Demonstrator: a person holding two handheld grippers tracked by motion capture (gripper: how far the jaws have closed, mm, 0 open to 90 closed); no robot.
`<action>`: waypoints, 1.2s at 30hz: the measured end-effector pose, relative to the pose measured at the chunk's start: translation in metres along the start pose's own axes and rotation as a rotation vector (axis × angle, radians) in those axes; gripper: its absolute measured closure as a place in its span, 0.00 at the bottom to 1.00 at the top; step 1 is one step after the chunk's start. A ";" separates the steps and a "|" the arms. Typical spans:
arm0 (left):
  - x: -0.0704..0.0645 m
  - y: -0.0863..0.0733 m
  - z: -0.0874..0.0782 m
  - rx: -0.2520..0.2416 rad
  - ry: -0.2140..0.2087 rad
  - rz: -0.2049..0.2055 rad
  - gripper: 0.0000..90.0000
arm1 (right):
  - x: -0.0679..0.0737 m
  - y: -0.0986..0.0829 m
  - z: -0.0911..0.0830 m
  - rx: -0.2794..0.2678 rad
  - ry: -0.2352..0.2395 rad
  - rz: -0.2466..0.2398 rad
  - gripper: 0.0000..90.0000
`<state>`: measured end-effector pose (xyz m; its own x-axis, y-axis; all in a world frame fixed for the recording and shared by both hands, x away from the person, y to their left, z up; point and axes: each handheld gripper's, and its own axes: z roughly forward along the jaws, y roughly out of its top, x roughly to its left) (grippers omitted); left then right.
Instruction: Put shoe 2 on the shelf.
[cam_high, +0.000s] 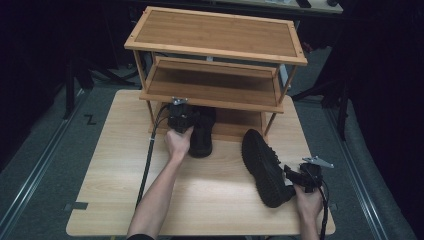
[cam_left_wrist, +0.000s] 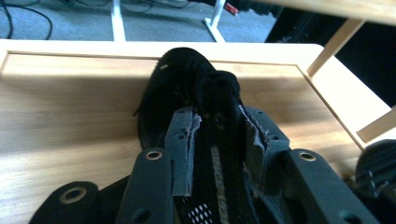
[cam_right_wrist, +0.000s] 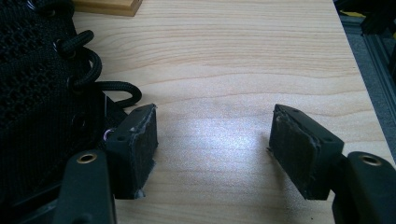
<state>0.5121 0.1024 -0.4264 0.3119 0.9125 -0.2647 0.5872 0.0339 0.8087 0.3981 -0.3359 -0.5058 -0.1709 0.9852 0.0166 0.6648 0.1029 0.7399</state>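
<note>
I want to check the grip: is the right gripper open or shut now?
Open. In the right gripper view the right gripper has its jaws wide apart with bare table between them; the shoe lies beside one jaw, not clamped.

This looks like a lab or recording studio, not a home. A small pale wooden surface (cam_high: 125, 200) stands alone in a dark room, with black drapes or shadow on both sides and grey carpet-like floor (cam_high: 40, 150) under it. Metal rails (cam_high: 30, 175) run along the floor on each side, and dark stand legs (cam_high: 70, 95) and loose cables (cam_left_wrist: 28, 14) sit behind. Tape marks show on the floor and on the surface's edge. A bamboo shoe rack (cam_high: 215, 35) with black shoes (cam_high: 265, 167) is set up like a prop, and the person works with cabled, camera-fitted handheld tools.
</note>
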 end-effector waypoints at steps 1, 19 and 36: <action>-0.001 0.000 0.001 0.010 0.003 0.006 0.73 | 0.000 0.000 0.000 0.000 0.000 0.001 0.36; 0.002 -0.012 0.004 -0.071 -0.014 -0.097 0.98 | 0.000 0.000 0.000 -0.001 0.000 -0.001 0.36; -0.001 -0.011 0.014 -0.184 -0.003 -0.149 0.97 | 0.000 0.000 0.000 -0.001 0.001 -0.002 0.36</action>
<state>0.5158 0.0954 -0.4421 0.2346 0.8904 -0.3900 0.4809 0.2423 0.8426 0.3980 -0.3356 -0.5058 -0.1731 0.9848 0.0163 0.6638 0.1044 0.7406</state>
